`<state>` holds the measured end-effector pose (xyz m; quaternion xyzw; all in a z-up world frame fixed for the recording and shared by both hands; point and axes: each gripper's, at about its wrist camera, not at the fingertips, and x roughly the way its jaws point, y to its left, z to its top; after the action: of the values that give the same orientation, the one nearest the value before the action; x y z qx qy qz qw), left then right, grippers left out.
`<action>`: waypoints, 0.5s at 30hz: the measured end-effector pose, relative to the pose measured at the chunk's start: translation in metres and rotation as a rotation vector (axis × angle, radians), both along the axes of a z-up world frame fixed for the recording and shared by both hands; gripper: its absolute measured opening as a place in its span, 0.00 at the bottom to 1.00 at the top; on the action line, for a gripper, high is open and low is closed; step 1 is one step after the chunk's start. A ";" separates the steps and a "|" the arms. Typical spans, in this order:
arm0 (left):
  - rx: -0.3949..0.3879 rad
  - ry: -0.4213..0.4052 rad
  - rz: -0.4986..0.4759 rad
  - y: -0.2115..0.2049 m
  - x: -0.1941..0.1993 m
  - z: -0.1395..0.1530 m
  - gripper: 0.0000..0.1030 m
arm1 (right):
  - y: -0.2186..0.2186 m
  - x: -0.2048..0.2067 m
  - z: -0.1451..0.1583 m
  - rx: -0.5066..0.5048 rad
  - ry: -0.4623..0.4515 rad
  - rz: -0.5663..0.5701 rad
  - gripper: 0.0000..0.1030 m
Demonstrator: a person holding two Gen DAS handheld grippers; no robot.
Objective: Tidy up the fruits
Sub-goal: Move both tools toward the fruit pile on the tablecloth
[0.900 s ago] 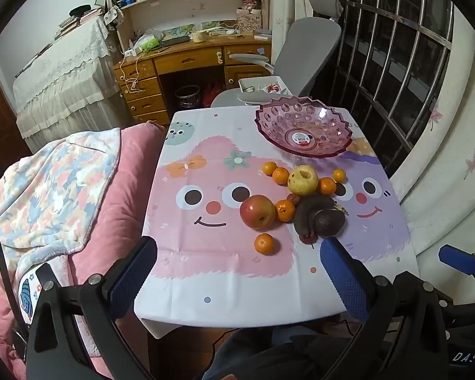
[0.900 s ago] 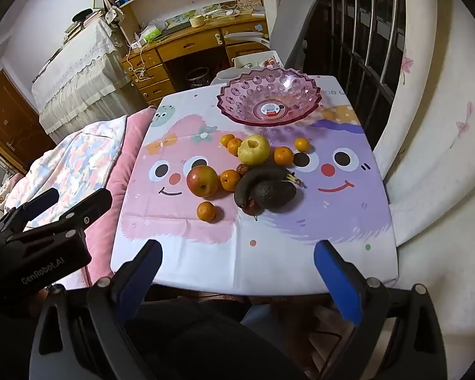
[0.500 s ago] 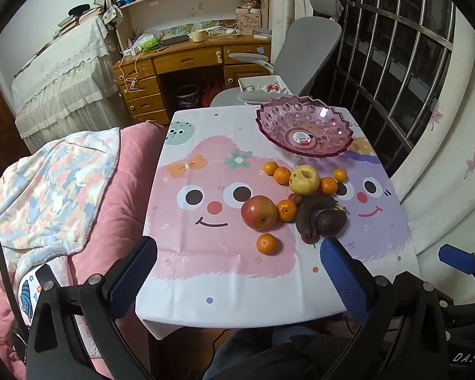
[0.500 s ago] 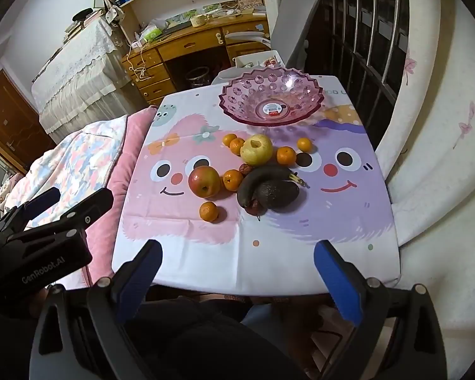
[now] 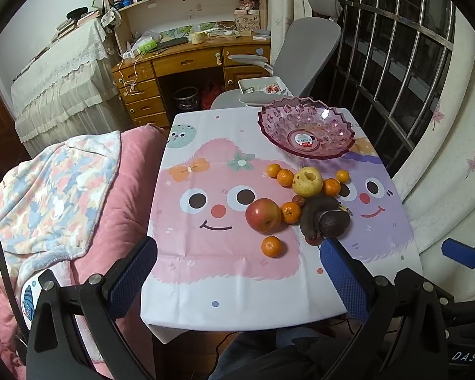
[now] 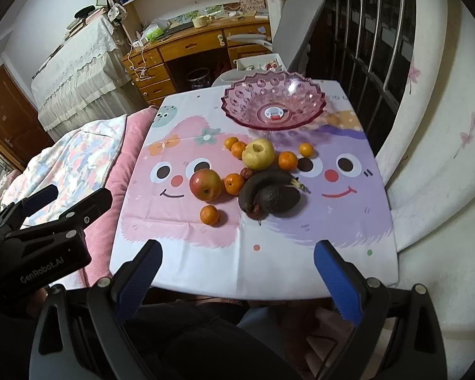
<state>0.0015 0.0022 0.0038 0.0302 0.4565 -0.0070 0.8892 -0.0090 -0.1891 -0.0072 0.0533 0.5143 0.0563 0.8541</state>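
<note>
A pink glass bowl (image 5: 305, 133) (image 6: 274, 104) stands empty at the table's far right. In front of it lie a red apple (image 5: 263, 215) (image 6: 205, 185), a yellow pear (image 5: 307, 181) (image 6: 258, 154), a dark banana (image 5: 313, 215) (image 6: 262, 186), an avocado (image 5: 334, 223) (image 6: 278, 199), small red fruits and several tangerines, one (image 5: 272, 246) (image 6: 209, 214) nearest me. My left gripper (image 5: 237, 266) and right gripper (image 6: 236, 269) are both open and empty, held above the table's near edge.
The table has a cartoon-face cloth (image 5: 205, 209). A pink bed with a patterned blanket (image 5: 57, 190) adjoins its left side. A grey office chair (image 5: 300, 50) and wooden desk (image 5: 190, 63) stand behind. A barred window (image 5: 395, 47) and curtain are at the right.
Both grippers have drifted slightly toward the table; the fruits have not moved.
</note>
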 end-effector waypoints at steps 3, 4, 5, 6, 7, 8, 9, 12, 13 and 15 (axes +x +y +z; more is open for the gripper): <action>-0.002 0.000 0.002 -0.007 0.010 -0.006 0.99 | 0.001 -0.002 0.002 -0.012 -0.007 0.005 0.94; -0.003 0.002 -0.001 -0.007 0.008 -0.005 0.99 | 0.001 -0.002 0.002 -0.014 -0.007 0.005 0.94; -0.003 0.003 -0.002 -0.007 0.008 -0.005 0.99 | 0.000 -0.003 0.002 -0.016 -0.007 0.002 0.94; -0.006 0.004 -0.004 -0.008 0.010 -0.006 0.99 | 0.002 -0.002 0.002 -0.017 -0.008 -0.001 0.94; -0.009 0.006 -0.006 -0.008 0.011 -0.008 0.99 | 0.003 -0.001 0.002 -0.018 -0.010 -0.005 0.94; -0.010 0.007 -0.008 -0.007 0.012 -0.008 0.99 | 0.005 -0.003 0.002 -0.019 -0.013 -0.009 0.94; -0.013 0.007 -0.015 0.002 0.013 -0.006 0.99 | 0.006 -0.002 0.001 -0.019 -0.014 -0.012 0.94; -0.009 0.008 -0.027 0.006 0.017 -0.006 0.99 | 0.009 0.000 0.003 -0.028 -0.014 -0.021 0.94; -0.006 0.011 -0.030 0.007 0.018 -0.008 0.99 | 0.009 0.000 0.003 -0.030 -0.015 -0.026 0.94; -0.005 0.018 -0.038 0.010 0.021 -0.010 0.99 | 0.010 -0.001 0.002 -0.029 -0.017 -0.034 0.94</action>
<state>0.0225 0.0119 -0.0062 0.0366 0.4637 -0.0252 0.8849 -0.0095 -0.1795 -0.0054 0.0490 0.5069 0.0345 0.8599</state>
